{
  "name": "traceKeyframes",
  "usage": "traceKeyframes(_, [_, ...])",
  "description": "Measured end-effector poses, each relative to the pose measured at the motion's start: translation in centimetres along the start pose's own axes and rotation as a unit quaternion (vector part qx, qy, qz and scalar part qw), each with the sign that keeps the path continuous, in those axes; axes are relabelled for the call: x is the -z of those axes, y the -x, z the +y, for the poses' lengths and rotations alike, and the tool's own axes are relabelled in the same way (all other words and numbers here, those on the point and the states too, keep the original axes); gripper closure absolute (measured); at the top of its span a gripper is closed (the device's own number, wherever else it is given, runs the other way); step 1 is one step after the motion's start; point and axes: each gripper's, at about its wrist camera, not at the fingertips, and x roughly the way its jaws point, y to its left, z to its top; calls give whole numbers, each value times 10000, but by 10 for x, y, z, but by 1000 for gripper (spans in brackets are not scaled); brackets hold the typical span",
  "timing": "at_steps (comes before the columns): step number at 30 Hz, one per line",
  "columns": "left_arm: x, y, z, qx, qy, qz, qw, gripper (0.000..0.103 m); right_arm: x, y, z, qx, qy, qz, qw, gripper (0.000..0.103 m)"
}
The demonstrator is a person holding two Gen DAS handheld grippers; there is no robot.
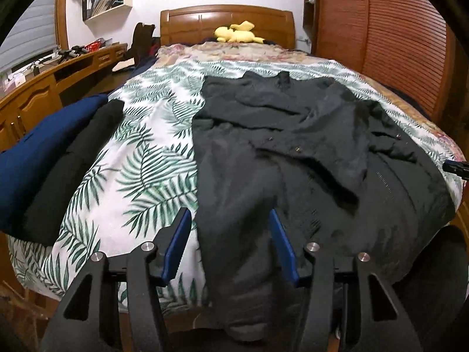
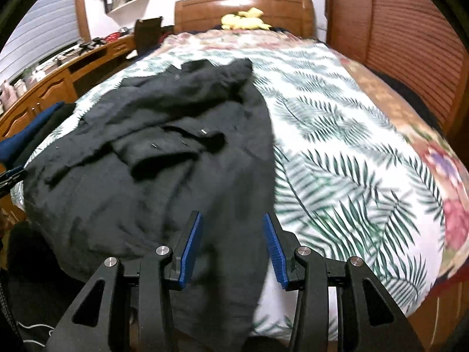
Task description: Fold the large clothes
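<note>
A large black coat (image 1: 293,146) lies spread on the leaf-print bed cover (image 1: 152,152), collar toward the headboard, with one sleeve folded across its front. Its lower hem hangs over the bed's near edge. In the left wrist view my left gripper (image 1: 229,212) hovers over the coat's lower left edge, open, blue pads (image 1: 178,246) apart and nothing pinched. In the right wrist view my right gripper (image 2: 231,214) is over the lower right edge of the coat (image 2: 164,146), open too, with cloth beneath the gap but not squeezed.
Folded navy and black clothes (image 1: 49,161) sit at the bed's left side. A yellow plush toy (image 1: 237,33) lies by the wooden headboard (image 1: 225,20). A wooden desk (image 1: 44,88) runs along the left, and a slatted wardrobe (image 1: 395,38) stands on the right.
</note>
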Motion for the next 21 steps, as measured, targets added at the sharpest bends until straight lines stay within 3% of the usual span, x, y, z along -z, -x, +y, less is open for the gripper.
traceKeyframes(6, [9,-6,7,-99,29,179,9998,46,11,-7,-16,-137,-240,209,9994,58])
traceKeyframes(13, [13,-8,17,-93,103,268,9995,46,11,-18,-9,-307,-84,331,9989,58])
traceKeyframes(21, [14,-9,20,-46,163,286,9994,46,12,-8,-12,-602,-190,153,9979,58])
